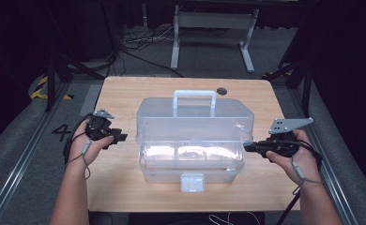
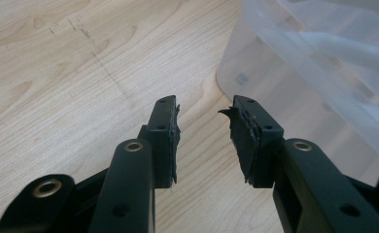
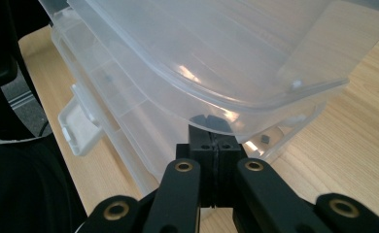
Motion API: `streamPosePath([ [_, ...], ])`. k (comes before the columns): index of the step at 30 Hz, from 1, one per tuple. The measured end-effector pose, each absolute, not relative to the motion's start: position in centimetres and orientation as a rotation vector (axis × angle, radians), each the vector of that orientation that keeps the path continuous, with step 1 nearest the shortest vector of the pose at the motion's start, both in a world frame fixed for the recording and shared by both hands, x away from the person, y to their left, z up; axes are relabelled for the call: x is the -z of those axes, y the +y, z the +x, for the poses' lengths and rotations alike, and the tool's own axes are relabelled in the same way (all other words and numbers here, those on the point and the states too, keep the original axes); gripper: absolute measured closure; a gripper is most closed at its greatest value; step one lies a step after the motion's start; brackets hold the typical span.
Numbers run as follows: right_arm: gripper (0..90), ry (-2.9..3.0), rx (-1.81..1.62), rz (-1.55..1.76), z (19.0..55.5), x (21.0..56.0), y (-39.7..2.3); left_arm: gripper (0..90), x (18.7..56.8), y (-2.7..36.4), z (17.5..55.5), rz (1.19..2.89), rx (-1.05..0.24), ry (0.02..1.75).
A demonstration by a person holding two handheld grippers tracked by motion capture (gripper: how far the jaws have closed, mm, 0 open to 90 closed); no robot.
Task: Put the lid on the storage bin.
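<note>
1. Clear plastic box (image 1: 193, 140): at the middle of the wooden surface (image 1: 120, 93), lid (image 1: 195, 119) raised.
2. Left tongs (image 2: 204, 133): just left of the box, apart, holding nothing.
3. Right tongs (image 3: 217, 131): closed together, tips under the lid's right rim.

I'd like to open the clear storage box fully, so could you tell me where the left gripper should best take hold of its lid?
Probably the lid's left rim edge, approached from the left, level with the table. The lid already stands raised, so its lip overhangs the base there. The left gripper sits open beside that corner, while the right gripper, shut, is tucked under the opposite lip.
</note>
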State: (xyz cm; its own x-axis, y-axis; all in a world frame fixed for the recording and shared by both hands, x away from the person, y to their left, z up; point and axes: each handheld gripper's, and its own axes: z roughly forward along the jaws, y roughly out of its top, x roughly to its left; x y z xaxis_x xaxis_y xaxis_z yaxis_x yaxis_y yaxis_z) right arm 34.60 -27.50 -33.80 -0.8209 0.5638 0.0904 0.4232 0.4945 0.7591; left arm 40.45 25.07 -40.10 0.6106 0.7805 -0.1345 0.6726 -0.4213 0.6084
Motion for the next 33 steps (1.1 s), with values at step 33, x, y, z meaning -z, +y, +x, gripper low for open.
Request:
streamPosePath([
  [33, 90.0, 2.7, -1.071, 0.836, 34.5, 34.1, -27.5, 59.2, 42.9, 26.0, 41.4, 2.194, -0.201, 1.206],
])
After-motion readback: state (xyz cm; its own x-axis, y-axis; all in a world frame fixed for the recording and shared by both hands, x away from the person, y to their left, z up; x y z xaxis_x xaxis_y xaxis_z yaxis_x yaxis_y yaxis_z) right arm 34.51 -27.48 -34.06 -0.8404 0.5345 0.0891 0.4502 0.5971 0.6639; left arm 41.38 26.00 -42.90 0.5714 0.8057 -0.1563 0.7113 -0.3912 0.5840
